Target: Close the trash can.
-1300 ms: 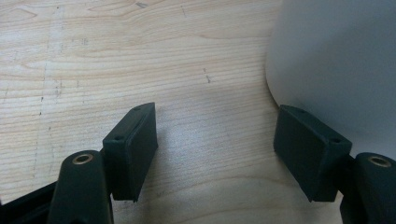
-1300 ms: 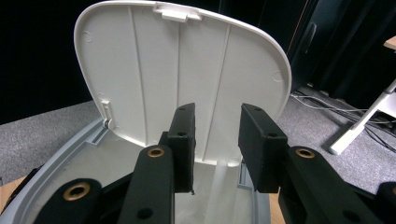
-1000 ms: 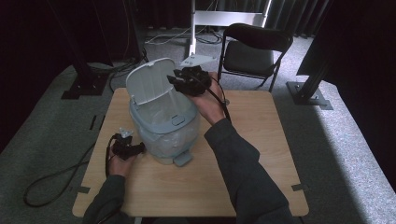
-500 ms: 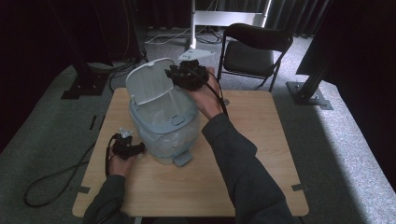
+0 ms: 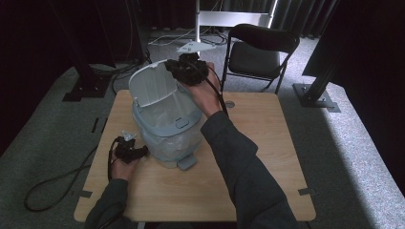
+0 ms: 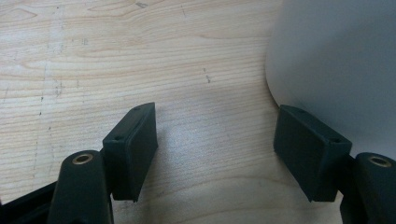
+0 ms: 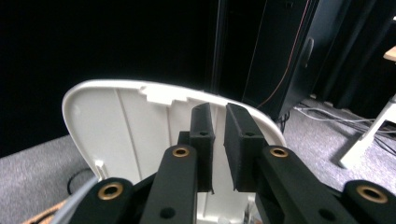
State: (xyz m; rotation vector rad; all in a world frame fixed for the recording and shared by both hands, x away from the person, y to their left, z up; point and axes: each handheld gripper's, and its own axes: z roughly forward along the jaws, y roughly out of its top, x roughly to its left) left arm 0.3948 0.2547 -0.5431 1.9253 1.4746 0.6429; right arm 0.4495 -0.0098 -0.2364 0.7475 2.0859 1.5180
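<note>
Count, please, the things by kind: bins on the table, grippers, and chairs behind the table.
Pedal bin, lid raised: 1
Grippers: 2, the left gripper and the right gripper
Folding chair: 1
Total: 4

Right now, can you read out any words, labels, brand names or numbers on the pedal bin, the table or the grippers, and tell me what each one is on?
No readable text anywhere.
Pedal bin and its raised lid: plain, no label or brand.
Wooden table: only grain and small scuff marks.
Left gripper and right gripper: plain black jaws, no markings.
</note>
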